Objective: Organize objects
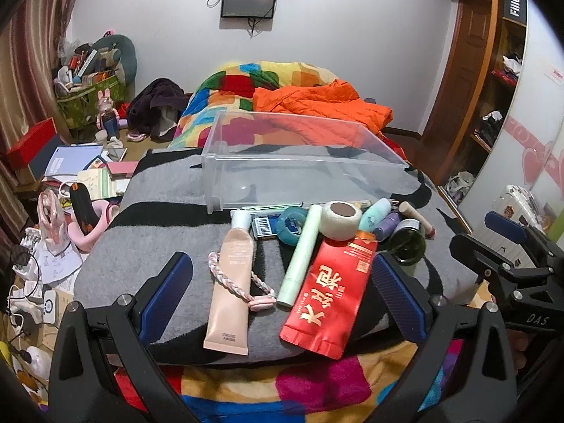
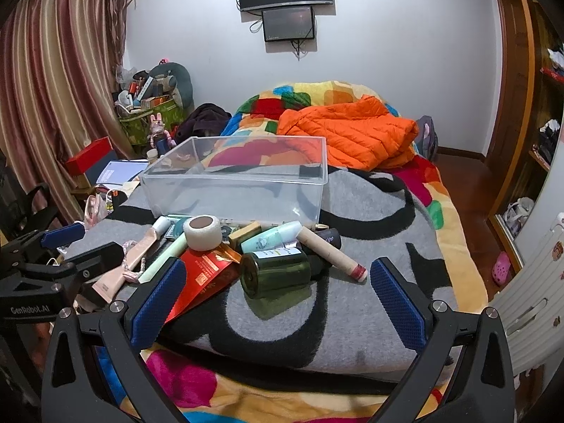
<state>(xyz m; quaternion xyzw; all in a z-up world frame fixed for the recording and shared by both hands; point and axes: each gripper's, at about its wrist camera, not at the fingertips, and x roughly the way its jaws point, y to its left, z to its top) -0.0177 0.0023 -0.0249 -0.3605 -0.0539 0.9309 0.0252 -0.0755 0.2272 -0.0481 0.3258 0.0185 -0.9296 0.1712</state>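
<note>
A clear plastic bin [image 1: 373, 176] [image 2: 169, 190] stands empty on the grey blanket [image 1: 158, 232] on the bed. In front of it lies a pile: a pink tube [image 1: 231, 282], a braided pink cord [image 1: 225, 275], a pale green tube [image 1: 301, 257], a red pouch [image 1: 333, 292] [image 2: 204, 282], a white tape roll [image 1: 340, 220] [image 2: 203, 232], a dark green jar [image 2: 276, 273] and a beige stick [image 2: 333, 252]. My left gripper [image 1: 282, 278] is open, hovering before the pink tube and pouch. My right gripper [image 2: 275, 282] is open, before the green jar.
A colourful quilt [image 2: 433, 183] covers the bed, with an orange jacket [image 2: 352, 134] behind the bin. Cluttered papers, boxes and a bag lie on the floor at left [image 1: 77, 162]. A wardrobe [image 1: 500, 81] stands at right. Curtains [image 2: 53, 88] hang at left.
</note>
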